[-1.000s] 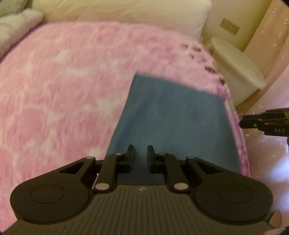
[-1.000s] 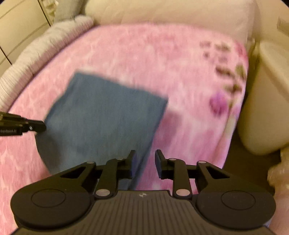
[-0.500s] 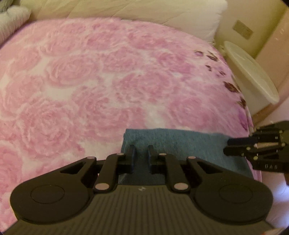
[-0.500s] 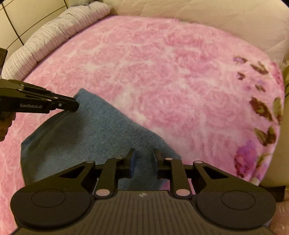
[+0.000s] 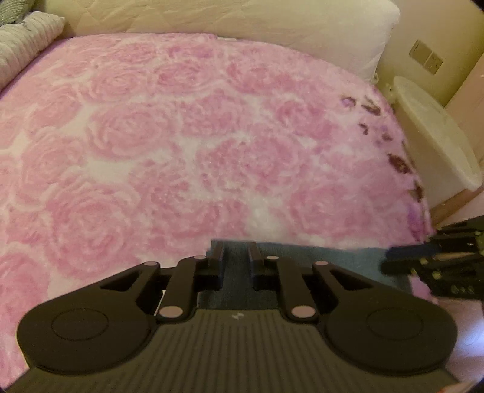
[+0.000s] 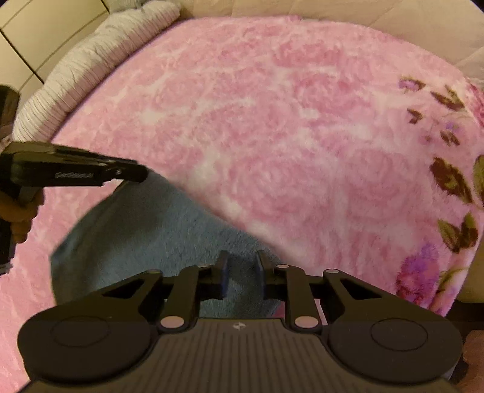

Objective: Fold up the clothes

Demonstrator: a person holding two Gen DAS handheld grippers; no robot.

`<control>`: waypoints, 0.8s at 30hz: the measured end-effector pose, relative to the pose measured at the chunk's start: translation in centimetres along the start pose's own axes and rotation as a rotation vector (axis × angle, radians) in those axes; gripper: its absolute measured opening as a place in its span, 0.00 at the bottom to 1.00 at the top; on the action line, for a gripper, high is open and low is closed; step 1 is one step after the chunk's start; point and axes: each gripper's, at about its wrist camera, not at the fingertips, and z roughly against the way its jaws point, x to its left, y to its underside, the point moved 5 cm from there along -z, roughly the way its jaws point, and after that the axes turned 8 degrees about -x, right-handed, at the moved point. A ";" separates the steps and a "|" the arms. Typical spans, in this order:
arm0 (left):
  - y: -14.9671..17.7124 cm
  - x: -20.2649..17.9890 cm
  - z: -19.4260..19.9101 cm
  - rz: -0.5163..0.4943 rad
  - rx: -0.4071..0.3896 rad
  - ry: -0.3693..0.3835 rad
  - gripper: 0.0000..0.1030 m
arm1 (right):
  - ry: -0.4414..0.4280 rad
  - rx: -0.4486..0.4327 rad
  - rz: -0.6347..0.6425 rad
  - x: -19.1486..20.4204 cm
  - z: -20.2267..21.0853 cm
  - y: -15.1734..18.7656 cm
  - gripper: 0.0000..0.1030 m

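Observation:
A blue fleecy cloth (image 6: 145, 238) lies folded on the pink rose blanket (image 6: 287, 127). My left gripper (image 5: 236, 252) is shut on the cloth's (image 5: 317, 257) far left corner. In the right wrist view the left gripper (image 6: 133, 173) shows at the left, pinching that corner. My right gripper (image 6: 241, 267) is shut on the cloth's right corner, with the fabric between its fingers. In the left wrist view the right gripper (image 5: 393, 261) shows at the far right edge of the cloth. The near part of the cloth is hidden under both gripper bodies.
The pink blanket (image 5: 181, 151) covers the bed. A cream headboard cushion (image 5: 242, 18) runs along the back. A grey ribbed pillow (image 6: 96, 69) lies at the left. A white round stool (image 5: 435, 136) stands beside the bed on the right.
Both grippers have carried the cloth's far edge toward me and lowered it, folding the cloth over. Much less blue shows in front of the left gripper than a second ago.

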 end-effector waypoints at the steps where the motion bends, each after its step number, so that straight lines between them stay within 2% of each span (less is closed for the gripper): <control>1: 0.1 -0.1 0.5 0.002 0.004 0.000 0.11 | 0.007 -0.009 -0.002 0.1 0.5 -0.2 0.24; 6: 0.4 -0.8 2.7 0.012 0.024 -0.003 0.11 | 0.036 0.002 -0.001 0.0 1.1 0.2 0.24; 11: 0.9 0.1 -0.6 0.028 0.042 -0.026 0.16 | 0.056 0.029 0.024 -0.9 -1.3 1.7 0.24; 13: 0.9 0.6 -1.2 0.071 0.024 -0.036 0.19 | 0.058 0.022 0.016 -1.4 -1.6 2.0 0.30; 14: 0.8 0.4 -1.4 0.074 0.017 -0.052 0.19 | 0.061 0.017 0.013 -1.7 -1.6 2.2 0.34; 15: 0.7 0.3 -1.5 0.077 0.011 -0.068 0.19 | 0.066 0.013 0.007 -2.1 -1.6 2.3 0.42; 16: 0.7 0.1 -1.6 0.080 0.004 -0.085 0.19 | 0.073 0.010 0.001 -2.5 -1.5 2.4 0.43; 19: 0.3 -1.0 -1.1 0.048 0.006 -0.151 0.19 | 0.042 0.020 -0.081 -3.4 -1.3 2.3 0.43; 24: -0.2 -1.5 0.9 0.046 0.037 -0.213 0.18 | 0.012 0.005 -0.124 -2.8 0.1 1.9 0.43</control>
